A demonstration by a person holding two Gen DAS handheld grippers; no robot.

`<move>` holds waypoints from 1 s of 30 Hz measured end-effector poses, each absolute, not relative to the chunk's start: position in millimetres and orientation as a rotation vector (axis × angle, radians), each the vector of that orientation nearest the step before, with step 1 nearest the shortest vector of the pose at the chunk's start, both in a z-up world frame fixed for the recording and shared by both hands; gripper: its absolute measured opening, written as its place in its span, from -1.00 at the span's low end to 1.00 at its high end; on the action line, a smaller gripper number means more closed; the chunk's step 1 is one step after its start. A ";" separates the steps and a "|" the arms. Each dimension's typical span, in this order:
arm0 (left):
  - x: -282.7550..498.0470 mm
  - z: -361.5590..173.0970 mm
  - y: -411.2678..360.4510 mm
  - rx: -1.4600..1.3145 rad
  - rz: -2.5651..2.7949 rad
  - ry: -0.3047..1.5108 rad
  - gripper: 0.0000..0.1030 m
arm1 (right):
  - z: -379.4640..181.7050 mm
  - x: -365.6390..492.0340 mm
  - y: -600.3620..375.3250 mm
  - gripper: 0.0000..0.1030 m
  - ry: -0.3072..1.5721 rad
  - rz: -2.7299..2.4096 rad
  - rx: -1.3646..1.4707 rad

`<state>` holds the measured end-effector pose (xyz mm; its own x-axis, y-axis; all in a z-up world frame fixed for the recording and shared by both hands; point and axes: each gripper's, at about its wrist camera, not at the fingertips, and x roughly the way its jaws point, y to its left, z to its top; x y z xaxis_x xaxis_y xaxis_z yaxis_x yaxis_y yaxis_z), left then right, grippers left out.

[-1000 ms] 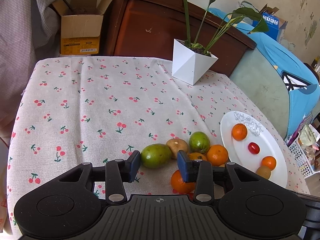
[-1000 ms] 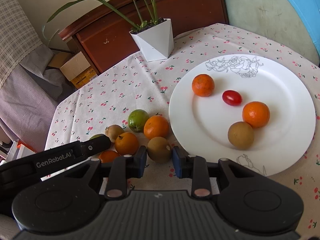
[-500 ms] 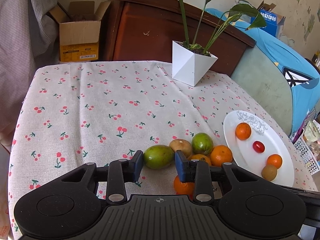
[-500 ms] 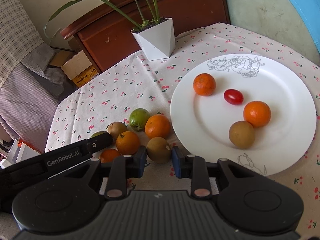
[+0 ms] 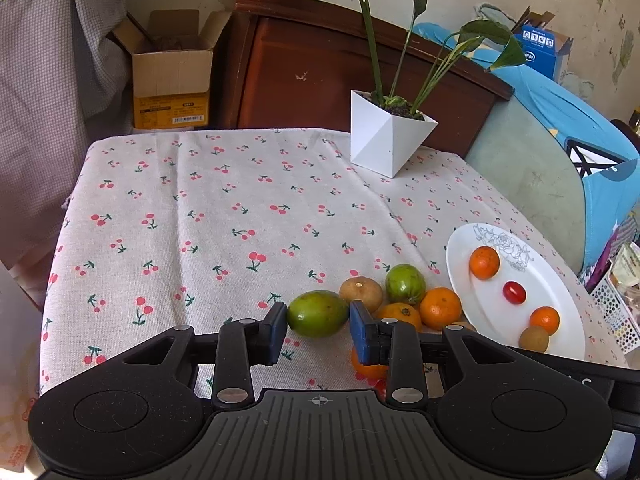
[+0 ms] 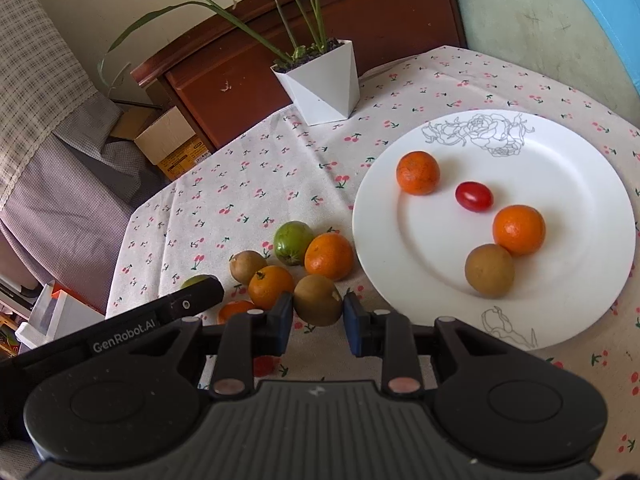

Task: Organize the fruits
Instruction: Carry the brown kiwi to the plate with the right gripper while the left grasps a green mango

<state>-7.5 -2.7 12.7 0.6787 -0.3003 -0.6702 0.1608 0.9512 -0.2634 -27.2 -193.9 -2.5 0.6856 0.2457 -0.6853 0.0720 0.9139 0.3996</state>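
A green mango [image 5: 318, 313] lies on the cherry-print tablecloth [image 5: 224, 216] between the fingers of my left gripper [image 5: 318, 331], whose pads touch or nearly touch its sides. A brown kiwi [image 6: 318, 299] sits between the fingers of my right gripper [image 6: 313, 322], pads close on both sides. Beside them lie oranges [image 6: 329, 256], a green fruit [image 6: 293, 242] and another brown fruit [image 6: 247, 266]. The white plate [image 6: 580, 184] holds two oranges [image 6: 417, 172], a red tomato [image 6: 473, 196] and a brown fruit [image 6: 489, 269].
A white angular plant pot [image 5: 390, 140] stands at the table's far edge. A wooden cabinet [image 5: 320, 64] and a cardboard box [image 5: 172, 76] are behind the table. A chair with a blue cover [image 5: 560, 128] is at the right. The left gripper's body [image 6: 120, 332] shows in the right wrist view.
Both grippers have narrowed: the left around the green mango, the right around the brown kiwi. The left gripper has pulled back and risen slightly, so the view is wider.
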 end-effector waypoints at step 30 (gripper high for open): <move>-10.3 56.7 -80.5 -0.100 -0.499 0.817 -0.39 | 39.3 -57.1 -295.2 -0.46 0.651 -0.081 0.610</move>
